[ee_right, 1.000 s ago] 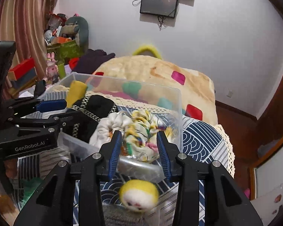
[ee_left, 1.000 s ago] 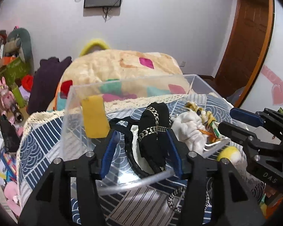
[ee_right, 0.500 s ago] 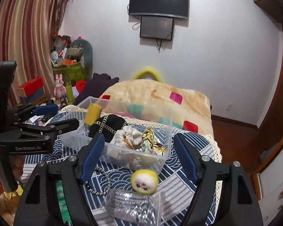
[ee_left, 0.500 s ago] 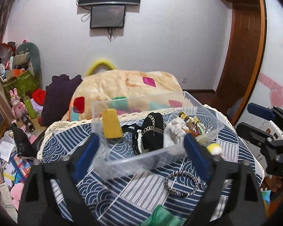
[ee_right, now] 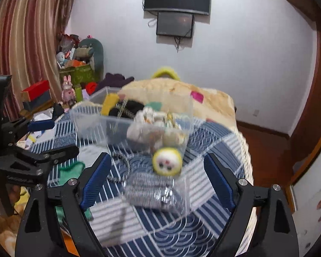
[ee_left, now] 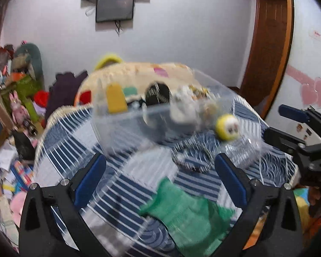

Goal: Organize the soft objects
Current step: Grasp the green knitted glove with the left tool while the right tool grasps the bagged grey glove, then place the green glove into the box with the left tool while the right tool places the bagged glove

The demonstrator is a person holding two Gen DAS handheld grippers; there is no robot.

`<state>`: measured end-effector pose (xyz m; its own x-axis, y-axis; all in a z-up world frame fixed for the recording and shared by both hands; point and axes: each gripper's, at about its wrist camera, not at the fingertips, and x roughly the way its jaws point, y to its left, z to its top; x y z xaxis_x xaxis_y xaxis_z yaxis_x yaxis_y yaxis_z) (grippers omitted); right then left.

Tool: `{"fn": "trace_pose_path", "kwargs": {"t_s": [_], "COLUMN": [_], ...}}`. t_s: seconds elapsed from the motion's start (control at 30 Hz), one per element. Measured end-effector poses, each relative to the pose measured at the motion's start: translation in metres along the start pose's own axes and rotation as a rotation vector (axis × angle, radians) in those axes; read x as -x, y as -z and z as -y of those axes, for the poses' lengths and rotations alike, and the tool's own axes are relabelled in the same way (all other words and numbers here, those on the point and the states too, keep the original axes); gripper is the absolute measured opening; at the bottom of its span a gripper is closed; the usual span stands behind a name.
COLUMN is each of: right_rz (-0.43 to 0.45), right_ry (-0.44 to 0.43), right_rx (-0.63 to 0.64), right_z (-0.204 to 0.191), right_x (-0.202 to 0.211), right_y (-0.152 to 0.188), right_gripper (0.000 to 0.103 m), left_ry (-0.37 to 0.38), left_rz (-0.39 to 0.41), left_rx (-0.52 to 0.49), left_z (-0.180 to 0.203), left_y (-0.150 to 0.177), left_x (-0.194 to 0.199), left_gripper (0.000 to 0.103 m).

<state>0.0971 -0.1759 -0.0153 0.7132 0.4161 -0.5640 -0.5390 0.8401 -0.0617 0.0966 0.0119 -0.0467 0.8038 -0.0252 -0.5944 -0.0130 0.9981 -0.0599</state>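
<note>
A clear plastic bin (ee_left: pixel 126 126) (ee_right: pixel 92 124) stands on the blue patterned tablecloth and holds a yellow item (ee_left: pixel 116 100), a black chained item (ee_left: pixel 158 92) and a white scrunchie (ee_left: pixel 182 107). A yellow round plush (ee_left: pixel 227 124) (ee_right: pixel 167 161) lies in front of the bin. A green cloth (ee_left: pixel 188 214) (ee_right: pixel 69 171), a chain bracelet (ee_left: pixel 190 156) and a clear packet (ee_right: pixel 154 190) lie nearer. My left gripper (ee_left: pixel 160 180) is open and empty above the green cloth. My right gripper (ee_right: pixel 158 180) is open and empty above the packet. Both views are blurred.
A bed with a cream patchwork blanket (ee_right: pixel 182 94) lies behind the table. Toys and boxes (ee_right: pixel 75 64) pile at the left by the curtain. A wooden door (ee_left: pixel 267 42) is at the right. The table's edge with lace trim (ee_right: pixel 246 150) drops off at the right.
Both grippers have opened wide and pulled back from the bin. The plush, bracelet, packet and green cloth have come into view in front of the bin.
</note>
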Motion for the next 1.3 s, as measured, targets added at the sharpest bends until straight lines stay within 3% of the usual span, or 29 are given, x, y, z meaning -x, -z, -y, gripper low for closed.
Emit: {"fn": "trace_pose_path", "kwargs": {"t_s": [0.4,0.67,0.77,0.83,0.97,1.03,1.07,1.17,1.3], "right_rz": [-0.121,-0.153,-0.157,-0.152,-0.141,-0.136,-0.134,-0.115,-0.084], "right_ry": [-0.021,-0.027,-0.033,-0.029,-0.043,-0.052,-0.059,-0.063,-0.066], "right_rx": [-0.093,-0.125,-0.128,-0.115,-0.109,-0.114,-0.118,-0.12,-0.119], "right_z": [0.001,0.002,0.002,0.001,0.002,0.004,0.004,0.004,0.002], "right_x": [-0.028,-0.042,-0.046,-0.043,-0.037,-0.035,-0.034,-0.028,-0.016], "right_y": [0.042,0.054,0.056,0.057,0.057,0.057,0.056,0.055,0.053], "right_gripper": [0.087,0.087,0.083,0.066,0.05,0.039,0.037,0.032,0.028], "left_ry": [0.015,0.067,0.076,0.097,0.122,0.146,0.164,0.198,0.153], "left_rz": [-0.113,-0.124,-0.104,-0.097,-0.089,-0.09,-0.092,-0.098,-0.077], "left_rx": [0.042,0.098,0.1,0.079,0.059,0.06,0.062,0.043,-0.012], "left_z": [0.011,0.005,0.005,0.01,0.016,0.017,0.018,0.024,0.032], "left_y": [0.055,0.068,0.071,0.072,0.073,0.074,0.074,0.072,0.071], "left_x": [-0.014,-0.02,-0.018,-0.016,-0.011,-0.01,-0.009,-0.005,0.002], "left_gripper": [0.103,0.101,0.085,0.076,0.057,0.039,0.034,0.028,0.025]}}
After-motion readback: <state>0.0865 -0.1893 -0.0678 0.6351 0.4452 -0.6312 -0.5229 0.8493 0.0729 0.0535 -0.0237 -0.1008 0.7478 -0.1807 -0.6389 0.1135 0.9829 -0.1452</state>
